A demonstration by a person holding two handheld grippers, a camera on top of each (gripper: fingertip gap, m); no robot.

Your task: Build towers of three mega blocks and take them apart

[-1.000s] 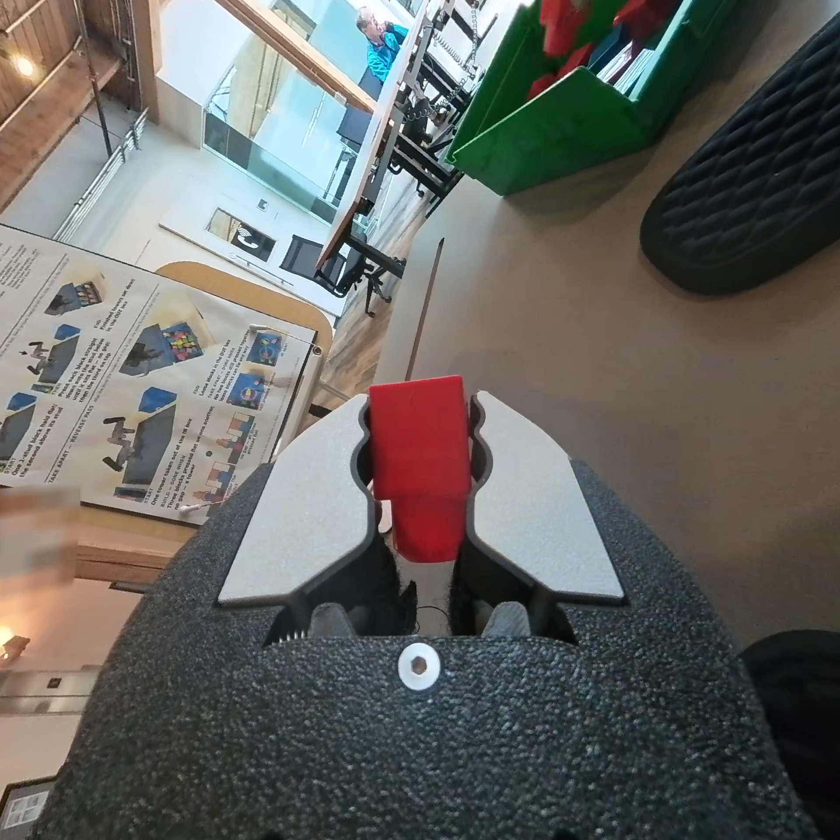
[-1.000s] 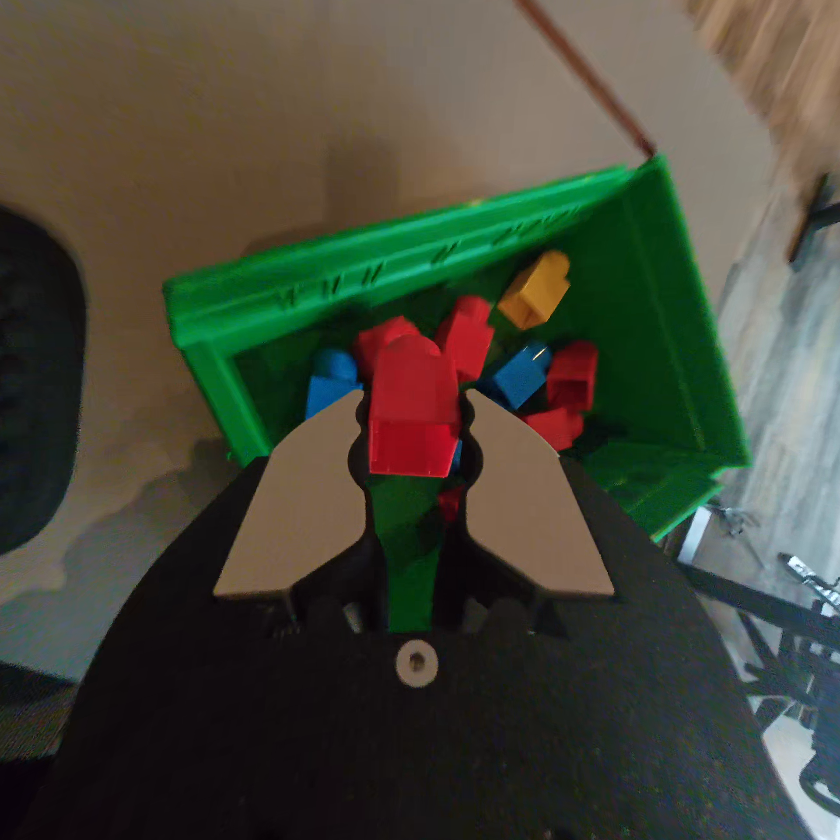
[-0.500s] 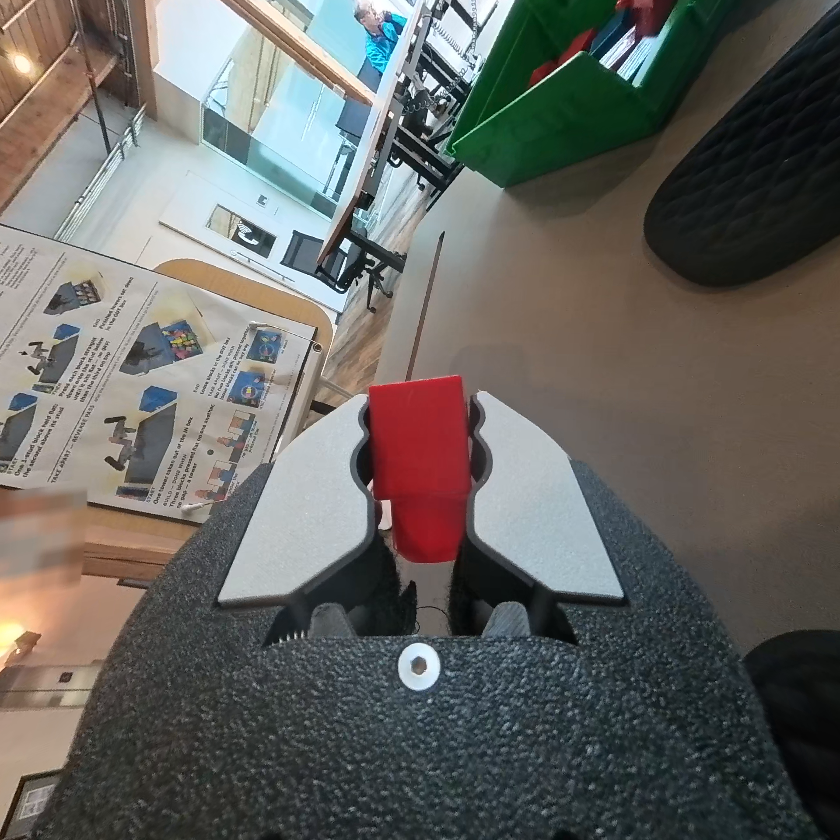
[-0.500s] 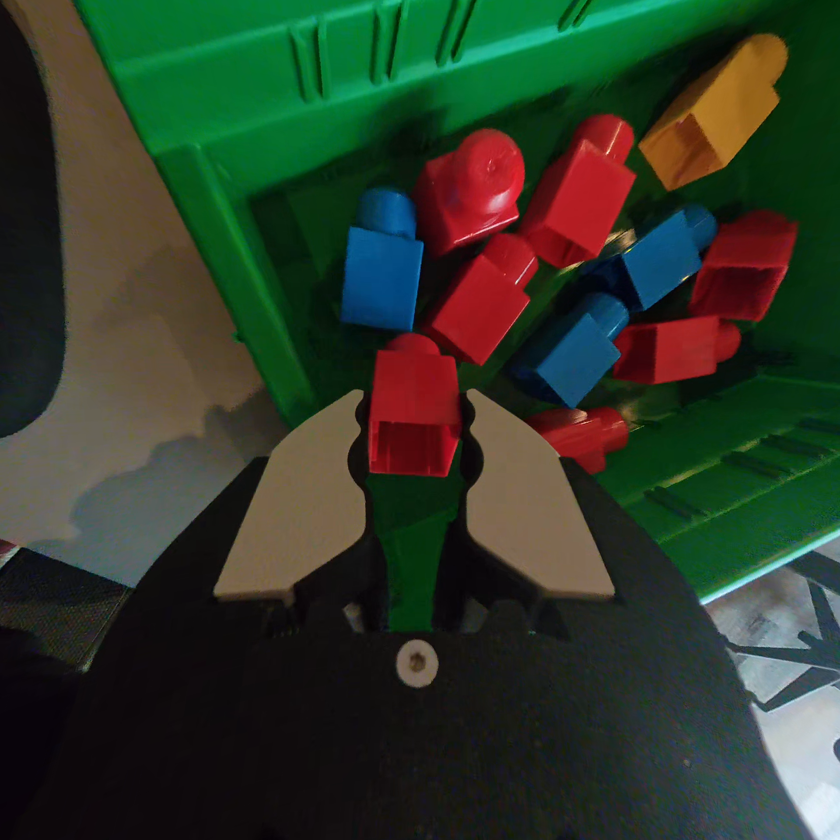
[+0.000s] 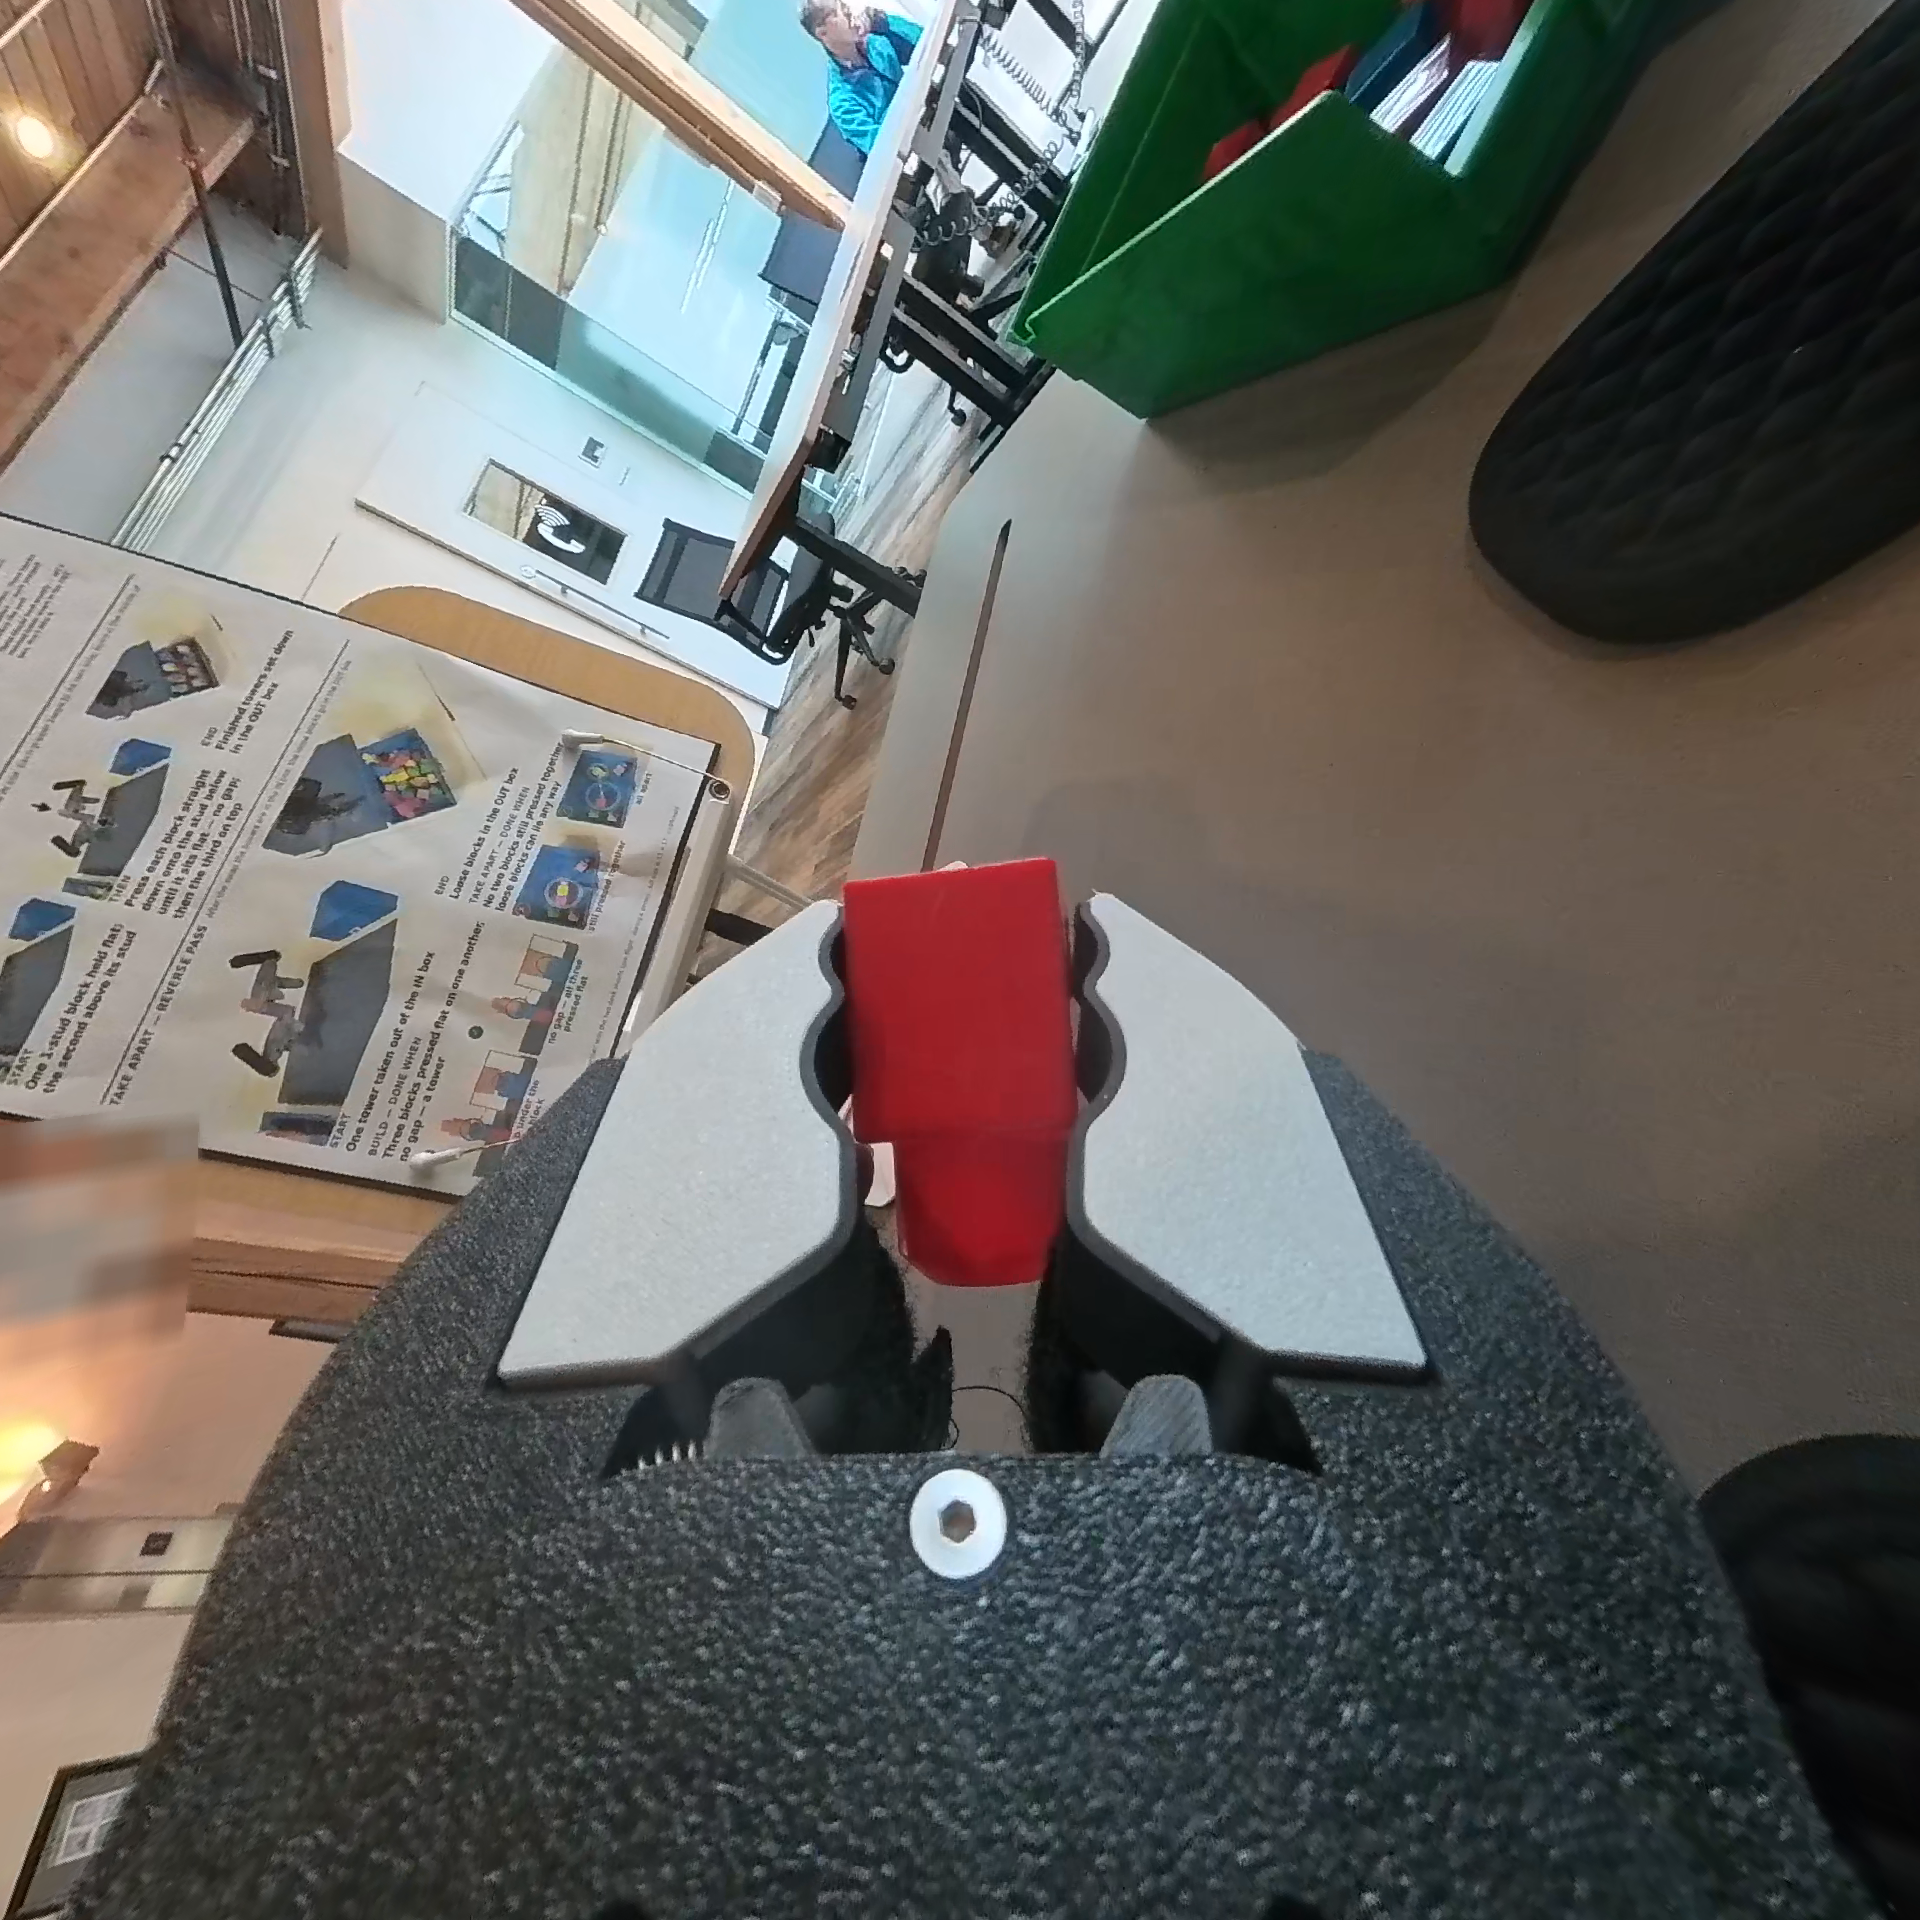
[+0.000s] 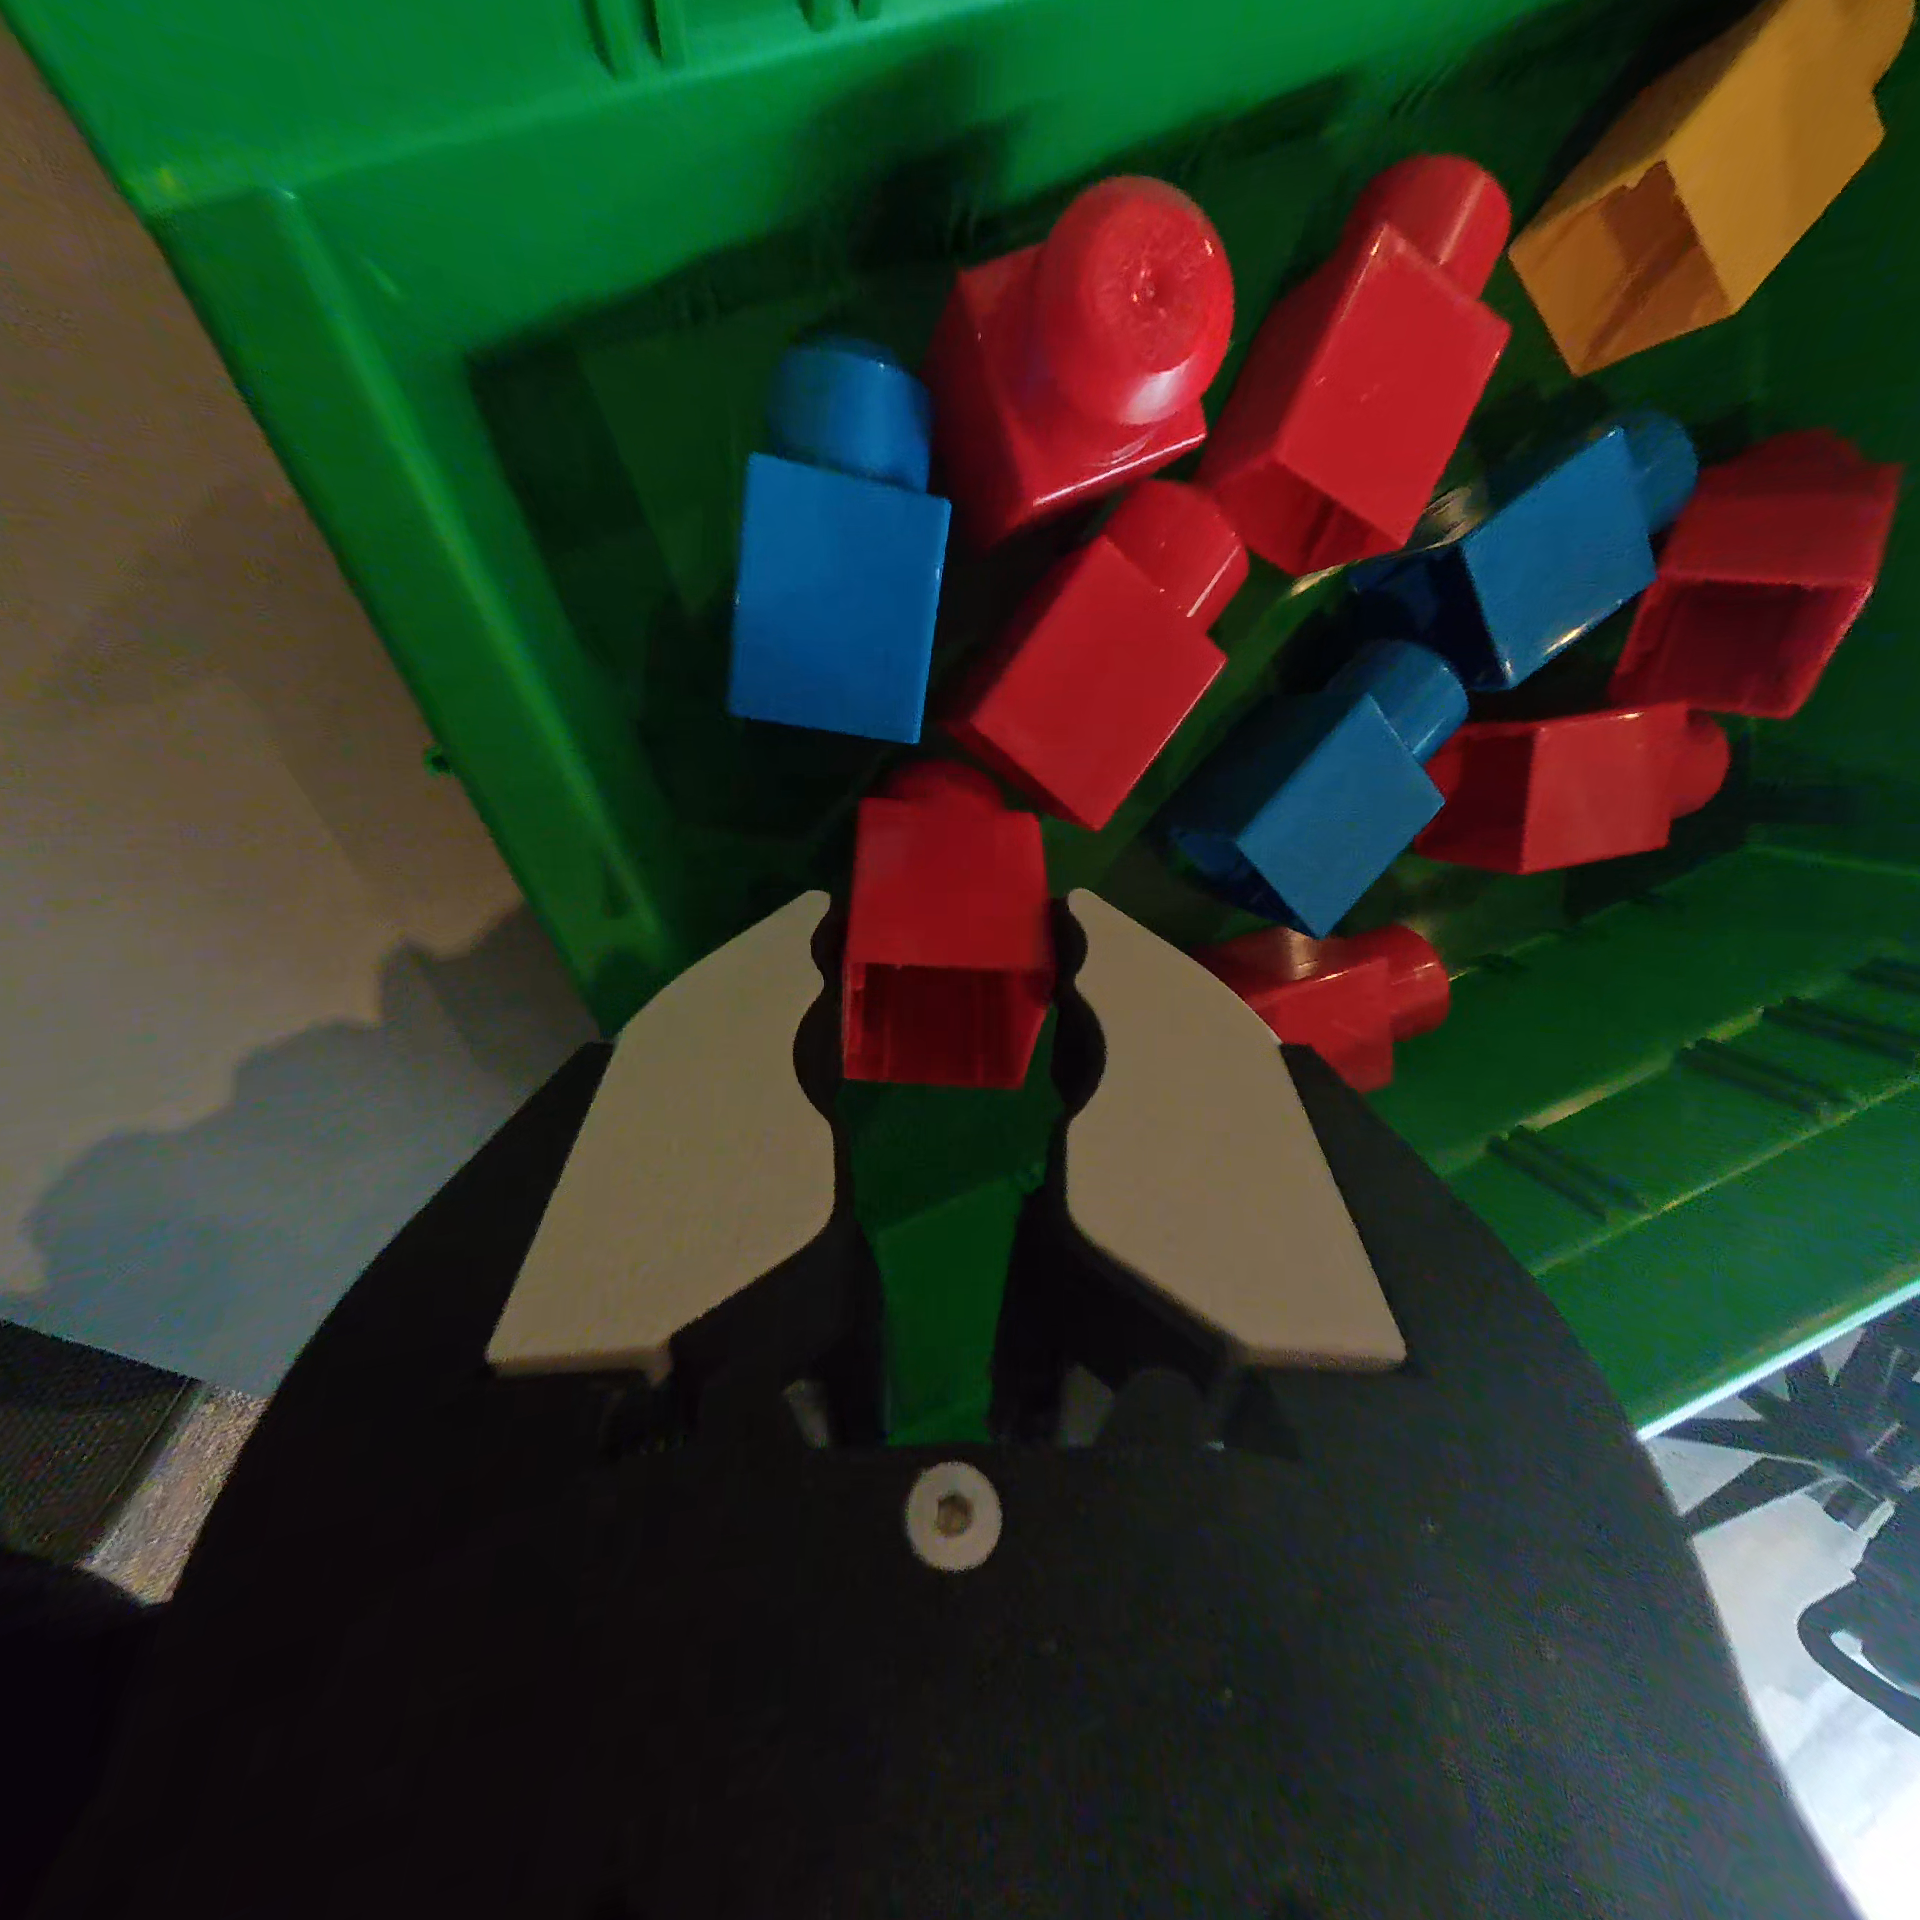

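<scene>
Over the green bin (image 6: 312,343): right gripper (image 6: 945,987) pinches a red block (image 6: 945,914), long axis along the fingers, stud pointing far, hollow base near | above the tan table (image 5: 1455,935): left gripper (image 5: 956,997) clamps another red block (image 5: 956,997), stud pointing near | loose red, blue and yellow blocks (image 6: 1340,790) lie in the bin.
</scene>
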